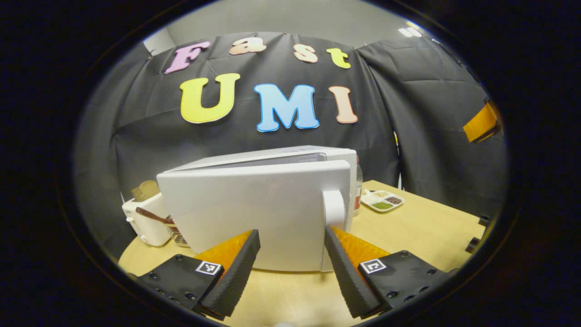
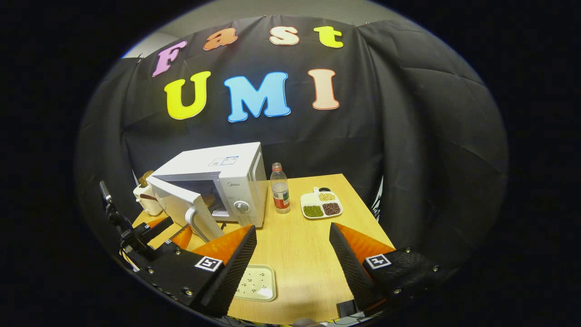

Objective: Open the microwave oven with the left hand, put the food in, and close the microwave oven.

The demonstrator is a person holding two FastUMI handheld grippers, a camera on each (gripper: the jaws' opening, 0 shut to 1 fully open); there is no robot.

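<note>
Both tongs gape empty: left tongs (image 1: 290, 268) face the white microwave oven (image 2: 227, 181) on the table's (image 2: 308, 254) far left. Its half-open door (image 1: 254, 218) looks rigid, swinging lightly; I'd take it by the white handle (image 1: 333, 210).

microwave oven (image 2: 213, 181) — smooth glossy plastic | table (image 2: 308, 254) — matt pale wood | bottle (image 2: 280, 190) — clear plastic

Booth backdrop: black cloth (image 2: 408, 136) draped across the back and right side, creased, seams meeting at the corner. Pale grey wall (image 1: 290, 22) above the cloth, ceiling light (image 1: 410, 32) top right. Light wood desk (image 2: 299, 240), plain top, far edge close to the cloth.
</note>
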